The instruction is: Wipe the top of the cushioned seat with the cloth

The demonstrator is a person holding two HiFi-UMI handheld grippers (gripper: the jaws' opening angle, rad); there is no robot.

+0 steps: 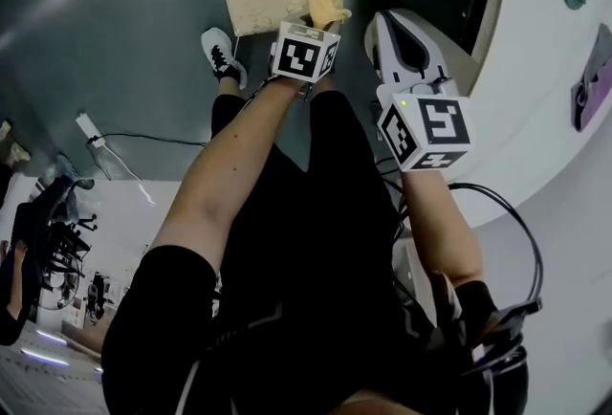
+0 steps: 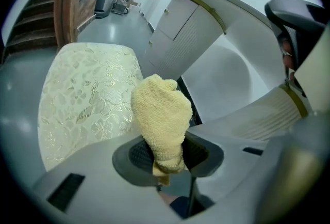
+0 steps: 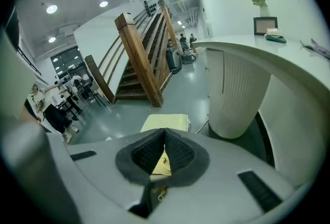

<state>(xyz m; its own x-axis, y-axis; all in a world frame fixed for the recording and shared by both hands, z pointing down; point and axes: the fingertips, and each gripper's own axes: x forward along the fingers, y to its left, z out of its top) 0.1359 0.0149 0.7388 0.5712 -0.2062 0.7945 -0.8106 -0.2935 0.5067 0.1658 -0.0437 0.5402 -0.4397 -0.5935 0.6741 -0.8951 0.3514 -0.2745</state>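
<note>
The left gripper (image 2: pixel 167 152) has its jaws clamped on the bunched yellow cloth (image 2: pixel 161 114) by the cushioned seat (image 2: pixel 82 99); the right gripper (image 3: pixel 164 138) has its jaws pressed together.

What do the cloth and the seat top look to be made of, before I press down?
The cloth looks like yellow terry, soft and matte, judging by its nubby looped pile. The cushioned seat top seems to be a cream woven brocade with a slight sheen: its floral pattern glints gold.
</note>
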